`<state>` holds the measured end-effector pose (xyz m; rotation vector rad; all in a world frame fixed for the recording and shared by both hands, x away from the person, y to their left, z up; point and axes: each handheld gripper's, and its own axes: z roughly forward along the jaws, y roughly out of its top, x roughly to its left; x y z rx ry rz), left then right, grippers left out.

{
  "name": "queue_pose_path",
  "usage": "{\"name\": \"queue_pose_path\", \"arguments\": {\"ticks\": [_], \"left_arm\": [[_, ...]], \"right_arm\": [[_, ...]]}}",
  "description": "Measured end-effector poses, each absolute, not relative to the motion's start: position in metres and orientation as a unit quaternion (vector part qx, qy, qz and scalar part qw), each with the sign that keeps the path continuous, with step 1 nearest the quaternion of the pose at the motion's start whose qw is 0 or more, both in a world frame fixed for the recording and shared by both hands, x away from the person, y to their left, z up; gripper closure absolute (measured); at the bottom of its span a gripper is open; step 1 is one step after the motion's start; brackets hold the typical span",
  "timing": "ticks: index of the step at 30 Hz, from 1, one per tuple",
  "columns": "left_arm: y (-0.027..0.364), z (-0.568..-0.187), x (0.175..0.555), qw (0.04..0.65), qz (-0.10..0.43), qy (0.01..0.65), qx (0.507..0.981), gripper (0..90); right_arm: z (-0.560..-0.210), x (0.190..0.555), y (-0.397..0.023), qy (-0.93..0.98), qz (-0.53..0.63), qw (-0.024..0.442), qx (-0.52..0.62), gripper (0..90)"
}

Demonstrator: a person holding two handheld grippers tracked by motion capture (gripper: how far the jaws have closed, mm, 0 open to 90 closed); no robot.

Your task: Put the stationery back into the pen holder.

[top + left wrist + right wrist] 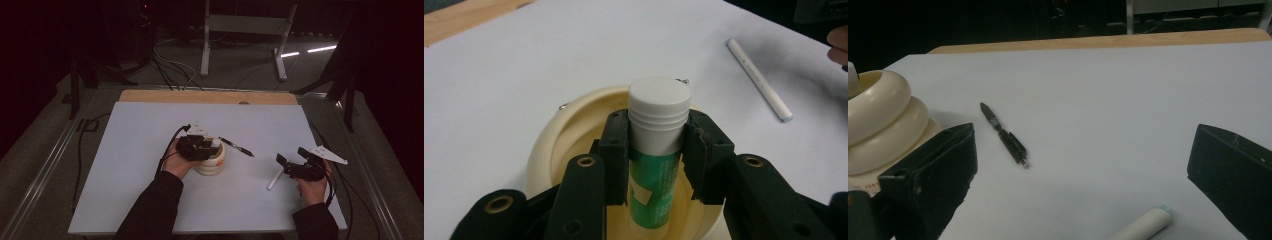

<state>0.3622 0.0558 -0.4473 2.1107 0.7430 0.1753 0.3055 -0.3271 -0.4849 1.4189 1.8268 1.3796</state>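
A tube with a white cap and green label (658, 100) stands upright in the mouth of a cream ribbed holder (549, 145). My left gripper (659, 122) is shut on the tube just below its cap. From the high view, that gripper (204, 145) sits on top of the holder (212, 165) at mid-table. My right gripper (292, 156) hovers open at the right, nothing between its fingers. A white pen (275, 178) lies just left of it; its tip (1143, 225) sits low between the right jaws.
A black pen (236, 147) lies on the white sheet (135, 150) between the holder and the right gripper, also seen as the black pen (1004, 135). The table's wooden far edge (205, 96) borders the sheet. Cables and a stand lie on the floor beyond.
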Motion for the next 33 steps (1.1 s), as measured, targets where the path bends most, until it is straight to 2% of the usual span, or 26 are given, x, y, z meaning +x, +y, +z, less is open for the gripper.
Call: {"name": "queue_pose_path", "arguments": {"ticks": [28,31,33], "left_arm": [[0.0554,-0.4523,0.3611,0.421,0.064,0.299,0.854,63.6],[0.0564,-0.4511,0.3607,0.428,0.065,0.300,0.850,59.7],[0.0575,-0.4497,0.3605,0.434,0.066,0.302,0.846,53.6]], "right_arm": [[-0.4851,0.3056,-0.3267,0.662,0.499,0.222,0.513,0.0],[-0.4850,0.3055,-0.3266,0.662,0.499,0.222,0.514,0.0],[-0.4851,0.3056,-0.3267,0.662,0.499,0.222,0.514,0.0]]}}
